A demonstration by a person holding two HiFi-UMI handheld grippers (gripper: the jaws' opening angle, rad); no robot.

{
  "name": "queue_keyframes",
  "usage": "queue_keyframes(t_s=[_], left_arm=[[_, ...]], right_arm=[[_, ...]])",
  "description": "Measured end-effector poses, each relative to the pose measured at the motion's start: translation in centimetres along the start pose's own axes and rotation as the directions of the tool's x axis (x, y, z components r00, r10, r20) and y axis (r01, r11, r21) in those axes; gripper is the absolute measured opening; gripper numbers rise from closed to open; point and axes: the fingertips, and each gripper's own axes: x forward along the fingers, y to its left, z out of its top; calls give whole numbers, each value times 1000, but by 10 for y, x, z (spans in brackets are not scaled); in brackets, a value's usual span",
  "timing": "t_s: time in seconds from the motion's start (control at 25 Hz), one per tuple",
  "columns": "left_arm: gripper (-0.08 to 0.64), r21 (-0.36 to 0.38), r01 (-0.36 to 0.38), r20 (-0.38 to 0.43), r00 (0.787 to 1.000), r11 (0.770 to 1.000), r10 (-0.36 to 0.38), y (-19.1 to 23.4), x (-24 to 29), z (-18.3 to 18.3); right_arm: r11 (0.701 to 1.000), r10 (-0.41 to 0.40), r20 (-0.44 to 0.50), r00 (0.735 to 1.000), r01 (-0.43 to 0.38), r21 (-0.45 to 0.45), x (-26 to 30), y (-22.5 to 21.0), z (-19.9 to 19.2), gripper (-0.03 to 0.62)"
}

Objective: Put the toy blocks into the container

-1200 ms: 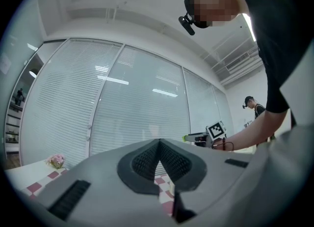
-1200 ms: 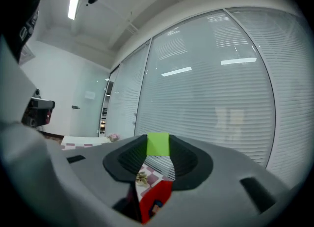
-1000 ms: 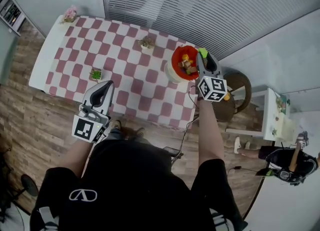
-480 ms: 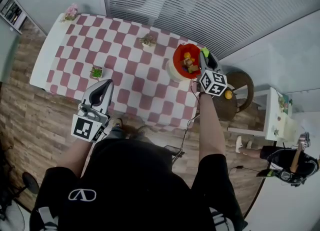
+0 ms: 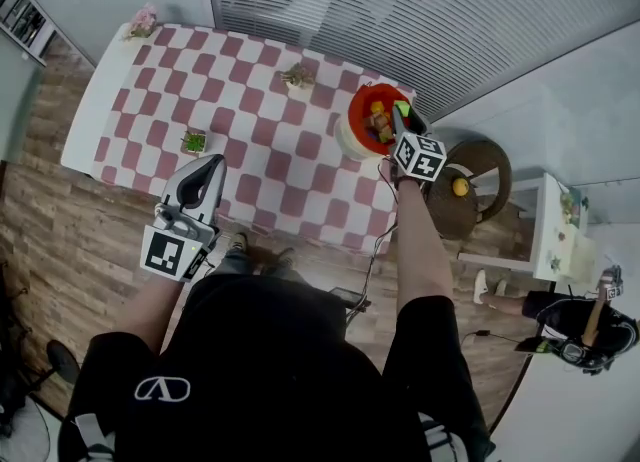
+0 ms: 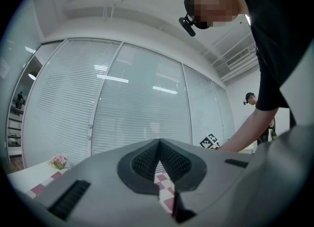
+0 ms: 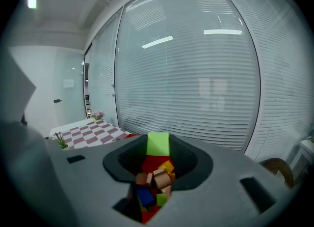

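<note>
1. Head view: the right gripper [image 5: 401,118] pinches a green block [image 5: 404,107]. It sits lower than a second ago, and its marker cube now looks smaller. The block hangs over the right side of the red container [image 5: 354,110], which stands near the far right corner of the checked table [image 5: 250,130]. Several blocks [image 5: 377,122] already lie inside. The left gripper [image 5: 203,182] has not shifted. It hovers at the table's near edge, well apart from the container.

2. Left gripper view: the jaws are pressed together with nothing between them and point level toward the window blinds. Only a sliver of checked cloth shows below them.

3. Right gripper view: the pads clamp the green block at their tips. Straight beneath, through the gap, lie the container's red inside and its heap of wooden, yellow, blue and green blocks. The descent seems to have brought the block to the drop point. What appears left is to spread the jaws, and the block should then fall onto the heap.
</note>
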Motion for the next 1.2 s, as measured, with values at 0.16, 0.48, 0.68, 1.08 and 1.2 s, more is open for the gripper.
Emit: queue_keyframes(t_s=[0.16,0.48,0.68,1.08,1.2], left_arm=[[6,-1,1,1,1000,1000,0,-1,0,0],[6,-5,3,-1,1000,1000,-3,-2,2,-3],[6,-2,1,2,1000,1000,-1,-1,2,-1],[6,-3,13,12,1000,1000,-13,-2,7,4],[6,-4,23,22,1000,1000,-22,-3,10,7]], right_arm=[[1000,8,-29,1000,-7,5,3,1,-8,146],[1000,10,-51,999,-9,19,11,-3,-13,324],[1000,-6,-5,1000,6,9,4,-3,5,296],[993,60,282,958,-27,-117,-78,49,118,186],[987,91,357,930,-37,-155,-114,78,143,158]])
